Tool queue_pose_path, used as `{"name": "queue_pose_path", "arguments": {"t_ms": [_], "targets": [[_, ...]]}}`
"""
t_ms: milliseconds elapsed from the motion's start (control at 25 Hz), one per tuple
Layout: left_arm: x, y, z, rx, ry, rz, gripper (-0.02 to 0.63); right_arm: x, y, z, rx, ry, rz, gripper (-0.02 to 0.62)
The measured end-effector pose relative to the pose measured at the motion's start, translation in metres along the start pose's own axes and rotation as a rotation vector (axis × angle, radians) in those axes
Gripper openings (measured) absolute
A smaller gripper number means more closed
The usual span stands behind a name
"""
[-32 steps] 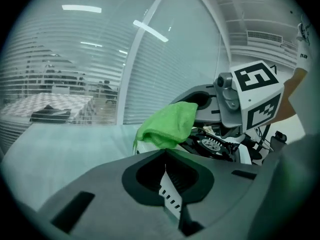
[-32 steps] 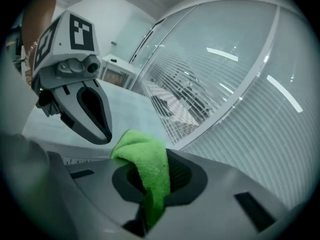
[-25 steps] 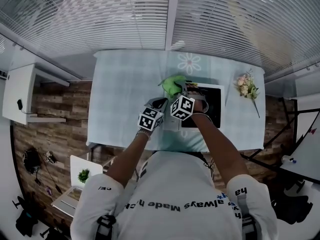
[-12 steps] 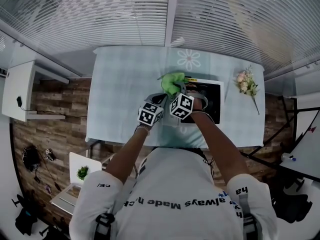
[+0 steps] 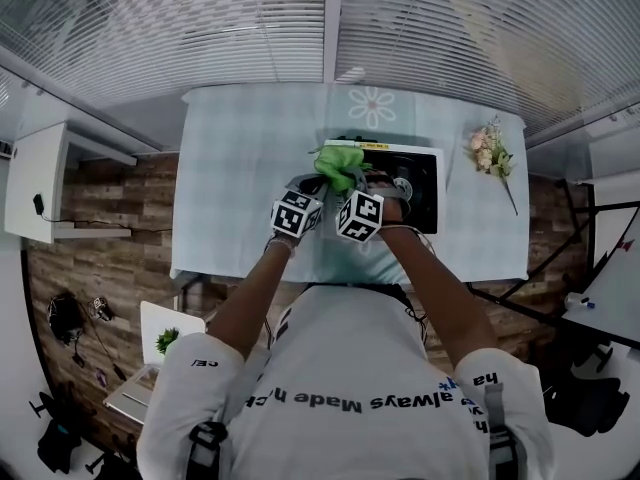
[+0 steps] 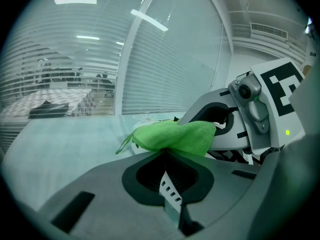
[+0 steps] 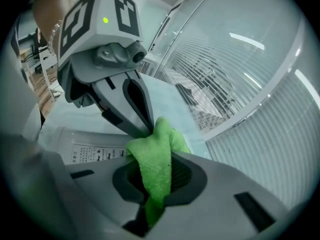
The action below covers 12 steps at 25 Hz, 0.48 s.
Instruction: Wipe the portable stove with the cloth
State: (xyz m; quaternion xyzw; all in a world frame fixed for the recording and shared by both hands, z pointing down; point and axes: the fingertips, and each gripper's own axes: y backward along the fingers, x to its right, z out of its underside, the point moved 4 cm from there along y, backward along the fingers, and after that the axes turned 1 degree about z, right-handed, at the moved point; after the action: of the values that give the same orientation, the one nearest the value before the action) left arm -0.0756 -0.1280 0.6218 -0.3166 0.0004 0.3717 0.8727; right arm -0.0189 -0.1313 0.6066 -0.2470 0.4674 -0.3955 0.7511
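Observation:
A green cloth is bunched above the left end of the black-topped portable stove on the table. My left gripper and right gripper meet at it, side by side. In the left gripper view the jaws are shut on the cloth, with the right gripper just beyond. In the right gripper view the cloth runs down between the shut jaws. There the left gripper's tips touch the cloth's top. The stove's white side lies below.
The table has a pale checked cover with a daisy print. A small flower bunch lies at its right end. Window blinds run behind the far edge. A white cabinet stands off to the left on the wood floor.
Both grippers have stayed together on the cloth and drifted slightly left along the stove's left end. The head view has shifted a little.

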Motion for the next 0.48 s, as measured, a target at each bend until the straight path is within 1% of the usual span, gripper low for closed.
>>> {"name": "queue_pose_path", "arguments": {"t_ms": [240,480], "targets": [[0.000,-0.001,-0.001,-0.005,0.003,0.002,0.011,-0.016,0.012,0.003,-0.012,0.017,-0.036,0.026],[0.000,-0.001,-0.001,-0.010,0.015,-0.002,0.012,-0.037,0.026,0.001,-0.009,0.076,-0.066,0.026]]}}
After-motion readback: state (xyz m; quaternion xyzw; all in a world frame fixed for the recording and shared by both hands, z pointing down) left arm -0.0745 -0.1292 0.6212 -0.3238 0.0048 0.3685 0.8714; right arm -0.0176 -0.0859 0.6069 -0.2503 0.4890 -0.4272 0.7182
